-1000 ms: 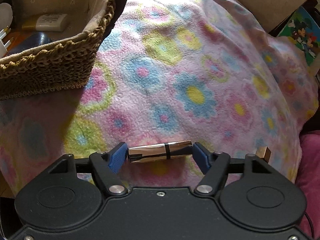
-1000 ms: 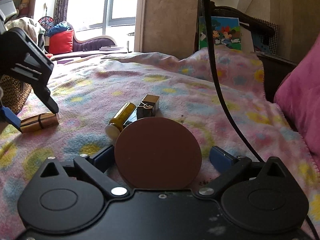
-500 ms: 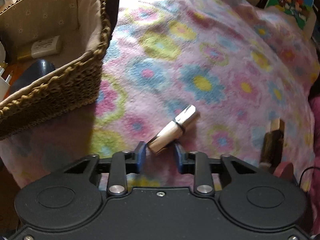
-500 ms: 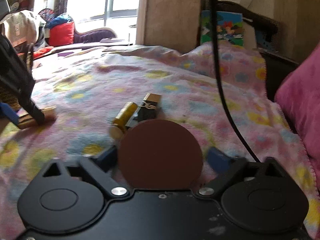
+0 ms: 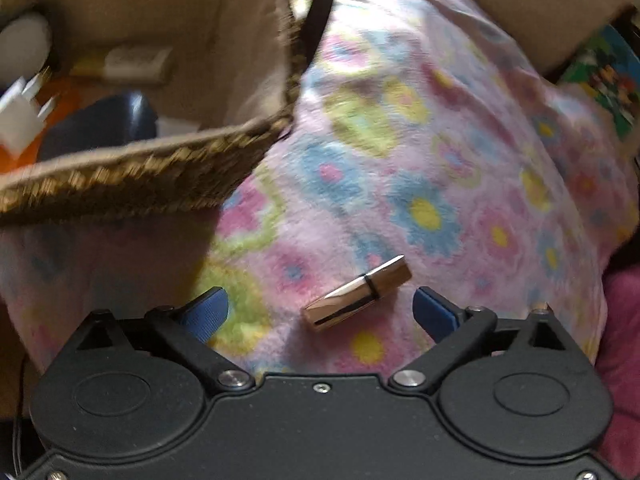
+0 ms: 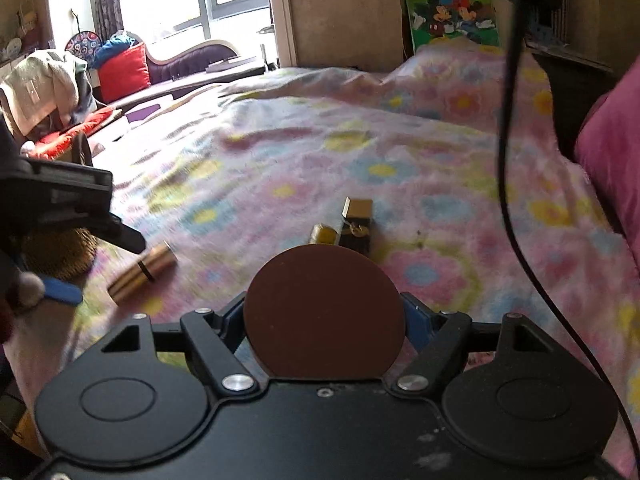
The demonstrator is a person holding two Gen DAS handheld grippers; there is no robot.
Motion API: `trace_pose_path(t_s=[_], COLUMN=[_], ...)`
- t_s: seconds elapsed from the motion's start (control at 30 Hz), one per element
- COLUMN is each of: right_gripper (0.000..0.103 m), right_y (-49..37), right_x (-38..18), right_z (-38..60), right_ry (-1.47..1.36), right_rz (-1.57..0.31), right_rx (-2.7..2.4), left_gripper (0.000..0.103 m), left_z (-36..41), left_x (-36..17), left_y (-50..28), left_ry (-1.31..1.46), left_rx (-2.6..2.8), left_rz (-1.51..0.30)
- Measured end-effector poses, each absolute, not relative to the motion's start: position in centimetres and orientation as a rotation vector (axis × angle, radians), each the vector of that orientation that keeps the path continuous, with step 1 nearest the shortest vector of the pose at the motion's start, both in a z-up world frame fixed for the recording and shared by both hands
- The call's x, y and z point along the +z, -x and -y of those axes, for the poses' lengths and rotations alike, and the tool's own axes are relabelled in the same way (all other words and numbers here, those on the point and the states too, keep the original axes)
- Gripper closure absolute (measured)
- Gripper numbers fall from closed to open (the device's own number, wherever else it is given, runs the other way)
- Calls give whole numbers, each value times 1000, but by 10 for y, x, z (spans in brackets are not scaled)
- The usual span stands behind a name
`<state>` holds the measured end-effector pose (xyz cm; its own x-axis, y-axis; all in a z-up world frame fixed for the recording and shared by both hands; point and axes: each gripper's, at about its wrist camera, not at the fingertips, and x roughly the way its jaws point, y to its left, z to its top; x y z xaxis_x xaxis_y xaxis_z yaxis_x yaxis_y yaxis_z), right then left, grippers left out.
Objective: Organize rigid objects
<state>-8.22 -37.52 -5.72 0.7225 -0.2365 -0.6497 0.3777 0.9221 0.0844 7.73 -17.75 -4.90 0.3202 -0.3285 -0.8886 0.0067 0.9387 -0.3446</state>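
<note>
A gold tube [image 5: 356,294] with a dark band lies tilted on the flowered blanket [image 5: 420,152]. It sits between the blue pads [image 5: 204,308] of my left gripper [image 5: 319,310], whose jaws are opening wide and touch nothing. In the right wrist view the same gold tube [image 6: 142,272] lies left of centre, just under the left gripper's black finger. My right gripper [image 6: 324,320] is shut on a round brown disc [image 6: 324,312], held above the blanket. Behind the disc lie a yellow-gold bottle [image 6: 324,234] and a dark box with a gold cap [image 6: 356,220].
A woven basket [image 5: 132,176] with a cloth lining stands at the upper left and holds several items. A pink pillow [image 6: 612,152] lies at the right edge. A black cable [image 6: 508,120] hangs across the right wrist view. Flowered blanket stretches beyond the objects.
My left jaws narrowed around the gold tube, then spread wide, leaving it tilted on the blanket; the basket looks nearer. My right jaws closed on the brown disc and rose with it.
</note>
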Motion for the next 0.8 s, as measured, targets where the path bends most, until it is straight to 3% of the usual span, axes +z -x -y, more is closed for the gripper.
trace_pose_path(t_s=[0.4,0.8], right_gripper=[27,27], right_y=[72,73], right_x=[-44,-41], right_z=[360,365], right_ry=[-107,-82], right_rz=[-639,-631], right_rx=[-302,-305], left_gripper=[8,4], left_z=[200,224], left_x=[-55,-70], left_y=[-79,-100], left_ry=[508,425], left_rx=[46,150], left_rz=[-1308,-1300])
